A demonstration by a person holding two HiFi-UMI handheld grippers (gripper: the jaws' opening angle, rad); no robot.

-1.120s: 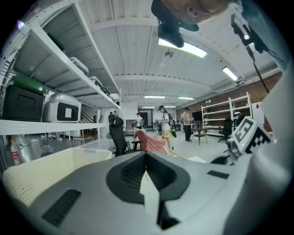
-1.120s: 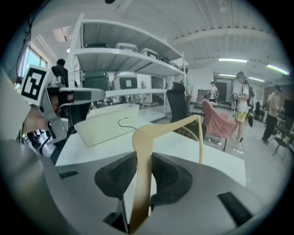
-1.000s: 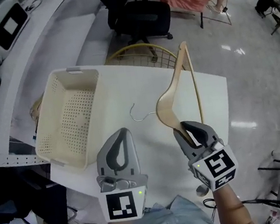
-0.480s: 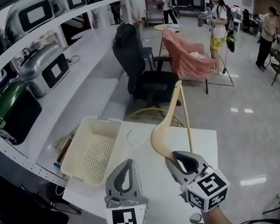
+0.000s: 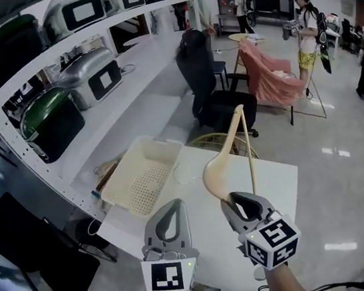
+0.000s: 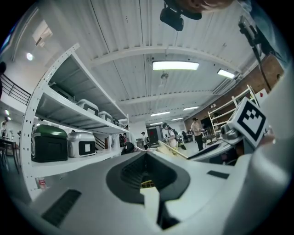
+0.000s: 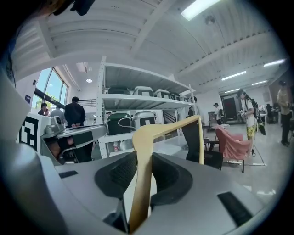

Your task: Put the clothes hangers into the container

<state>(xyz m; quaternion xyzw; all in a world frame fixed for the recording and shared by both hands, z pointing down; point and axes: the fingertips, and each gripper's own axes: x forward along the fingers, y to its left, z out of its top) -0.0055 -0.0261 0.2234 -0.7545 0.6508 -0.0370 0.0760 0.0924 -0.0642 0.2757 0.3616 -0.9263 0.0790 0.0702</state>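
Note:
My right gripper [image 5: 238, 199] is shut on one arm of a pale wooden clothes hanger [image 5: 220, 168], which rises up and away from it over the white table [image 5: 275, 189]. In the right gripper view the hanger [image 7: 143, 156] stands pinched between the two dark pads. Its thin metal hook [image 5: 177, 176] points left toward the cream perforated basket [image 5: 118, 168] at the table's left end. My left gripper [image 5: 170, 207] is held beside the right one, shut with nothing in it. The basket looks empty.
White shelves with grey and green appliances [image 5: 84, 68] run along the left. A black office chair [image 5: 212, 100] and a yellow wire frame [image 5: 212, 142] stand behind the table. Further back are a pink-draped chair [image 5: 269, 75] and people standing.
Both grippers have risen, the right one with the hanger in it. The head view has tipped up from the tabletop and now takes in the room and shelves.

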